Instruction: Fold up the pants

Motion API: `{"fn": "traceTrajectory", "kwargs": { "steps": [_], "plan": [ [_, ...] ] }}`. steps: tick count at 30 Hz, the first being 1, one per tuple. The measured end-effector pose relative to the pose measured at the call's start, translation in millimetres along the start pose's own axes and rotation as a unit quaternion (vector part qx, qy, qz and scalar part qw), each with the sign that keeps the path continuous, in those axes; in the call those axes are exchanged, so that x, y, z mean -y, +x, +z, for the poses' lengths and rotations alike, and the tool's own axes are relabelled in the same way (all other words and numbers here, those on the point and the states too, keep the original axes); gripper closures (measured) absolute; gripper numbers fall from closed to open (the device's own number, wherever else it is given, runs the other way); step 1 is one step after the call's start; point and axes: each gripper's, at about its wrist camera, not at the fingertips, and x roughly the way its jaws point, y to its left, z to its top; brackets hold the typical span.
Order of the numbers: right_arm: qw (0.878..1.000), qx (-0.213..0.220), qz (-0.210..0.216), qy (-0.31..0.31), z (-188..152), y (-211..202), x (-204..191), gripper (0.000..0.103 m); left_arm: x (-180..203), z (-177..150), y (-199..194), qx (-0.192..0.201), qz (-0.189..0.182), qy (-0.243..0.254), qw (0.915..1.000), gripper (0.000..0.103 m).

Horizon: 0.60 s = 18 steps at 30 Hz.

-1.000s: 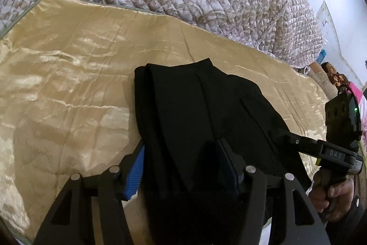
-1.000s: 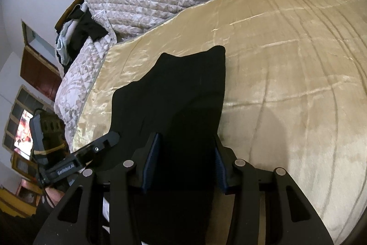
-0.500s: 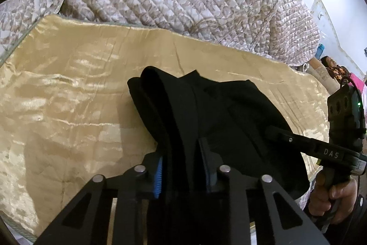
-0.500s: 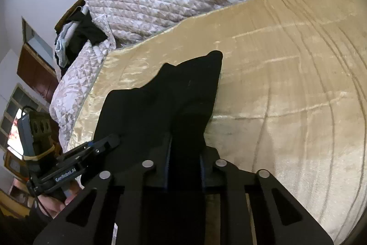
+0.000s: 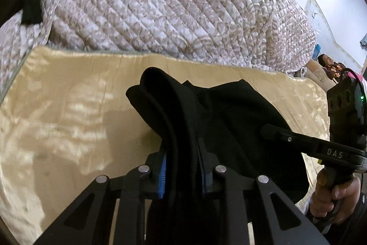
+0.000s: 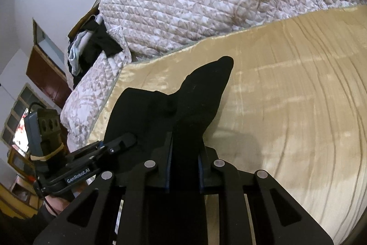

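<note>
Pants: black pants, partly folded, lying on the gold satin sheet on the bed; the near end is raised off the sheet in my two grips, the far end rests on it.
Left fingers: my left gripper is clenched on a bunched fold of the pants; thick cloth fills the gap between the blue pads. The jaws have just been closing onto that fold.
Right fingers: my right gripper is clamped on another fold of the same pants; black cloth is pinched between both pads.
Right gripper, seen from the left: it reaches in over the pants from the sheet's right side, with my hand wrapped round its handle.
Left gripper, seen from the right: it lies against the pants' left edge; I cannot tell its grip from this view.
Pants shape: a rounded ridge of cloth rises from my right fingers toward the quilt.
Quilt: a beige patterned quilt is heaped just beyond the sheet's far edge.
Sheet: creased, bare on the side of the pants away from the left gripper.
Clothes pile: dark and pale garments lie on the quilt's left end, well apart from the pants.
</note>
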Motion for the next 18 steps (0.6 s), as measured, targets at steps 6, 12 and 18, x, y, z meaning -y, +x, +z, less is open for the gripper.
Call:
{"fn": "traceTrajectory", "kwargs": {
  "steps": [6,12,18],
  "plan": [
    [1.0,0.001,0.0,-0.001,41,29,8,0.087,-23,34,30,-0.001,0.002,-0.002,1.0,0.079],
    [1.0,-0.002,0.0,0.006,62,63,28,0.086,-45,38,68,-0.014,0.007,-0.01,0.9998,0.077],
    [0.998,-0.033,-0.044,0.035,56,84,62,0.072,-60,31,73,-0.029,0.014,-0.029,0.999,0.066]
  ]
}}
